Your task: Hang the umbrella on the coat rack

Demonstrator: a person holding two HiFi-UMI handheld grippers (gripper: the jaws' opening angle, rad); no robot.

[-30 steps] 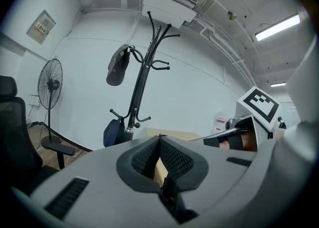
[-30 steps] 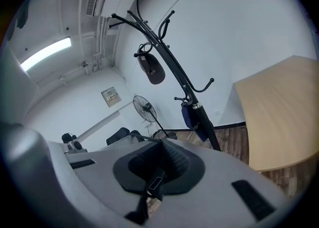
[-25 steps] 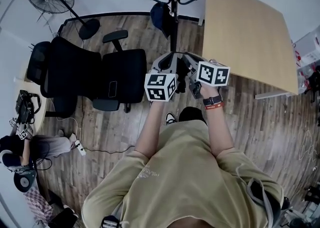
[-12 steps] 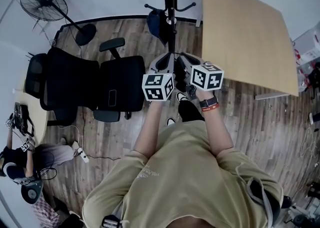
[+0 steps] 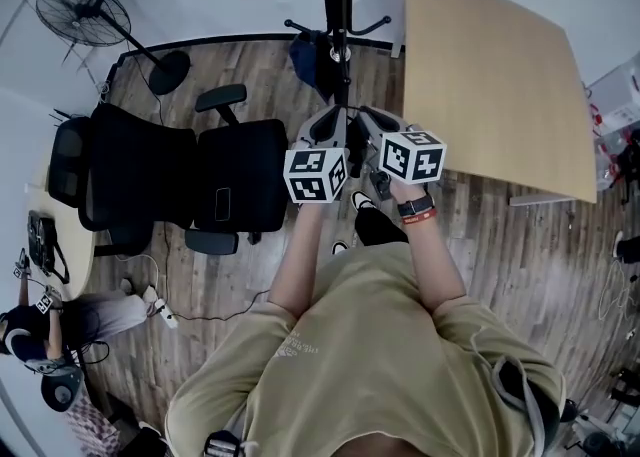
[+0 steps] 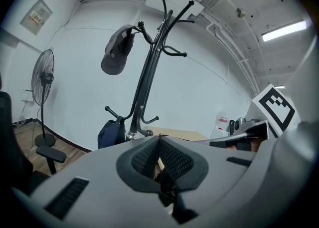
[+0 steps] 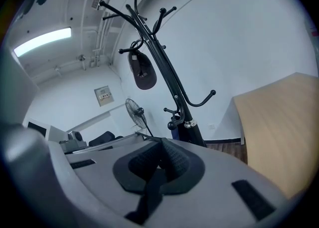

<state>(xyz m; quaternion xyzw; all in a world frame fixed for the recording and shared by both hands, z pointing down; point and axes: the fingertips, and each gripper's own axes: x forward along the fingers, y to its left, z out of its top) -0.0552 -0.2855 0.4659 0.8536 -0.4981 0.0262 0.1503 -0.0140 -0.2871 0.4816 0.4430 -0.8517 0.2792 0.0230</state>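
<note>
Nearer the coat rack [image 6: 149, 67] now, left gripper [image 6: 158, 141] and right gripper [image 7: 162, 143] (both clamped on the umbrella [image 5: 356, 157]) should raise it onto a free hook [image 7: 200, 105].

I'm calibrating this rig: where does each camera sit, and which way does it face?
Head view: on the head, facing steeply down; shows forearms, torso, left gripper, right gripper, above wooden floor.
Left gripper view: on that gripper, angled up at the coat rack; shows its shut jaws.
Right gripper view: likewise, rack left of the table; jaws shut.
Shared: both gripper views catch the rack's hanging cap and the fan.
</note>
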